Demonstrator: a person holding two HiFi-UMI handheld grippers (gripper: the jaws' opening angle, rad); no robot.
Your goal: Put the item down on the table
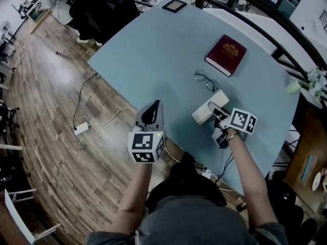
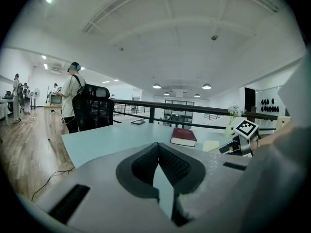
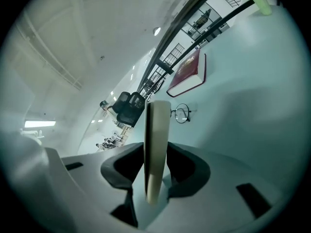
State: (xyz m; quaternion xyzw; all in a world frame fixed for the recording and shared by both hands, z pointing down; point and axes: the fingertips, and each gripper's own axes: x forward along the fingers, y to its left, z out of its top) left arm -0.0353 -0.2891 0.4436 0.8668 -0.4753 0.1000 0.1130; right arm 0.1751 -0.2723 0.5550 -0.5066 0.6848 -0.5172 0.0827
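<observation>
**Head view: your right gripper holds the cream case**

Closest to you, at the lower middle of the frame, your left gripper point(image 1: 153, 106) is by the near edge of the blue table point(image 1: 153, 50). Its jaws are closed together with nothing in them. Just to its right, your right gripper point(image 1: 218, 117) has its jaws squeezed on a cream case point(image 1: 208, 111). The case is low over the table, and you cannot tell if it touches. A bit farther up lie the glasses point(image 1: 206, 79), apart from the case. Past them is a red book point(image 1: 226, 54). Far away, at the top edge of the table, lies a dark frame point(image 1: 174, 5).
</observation>
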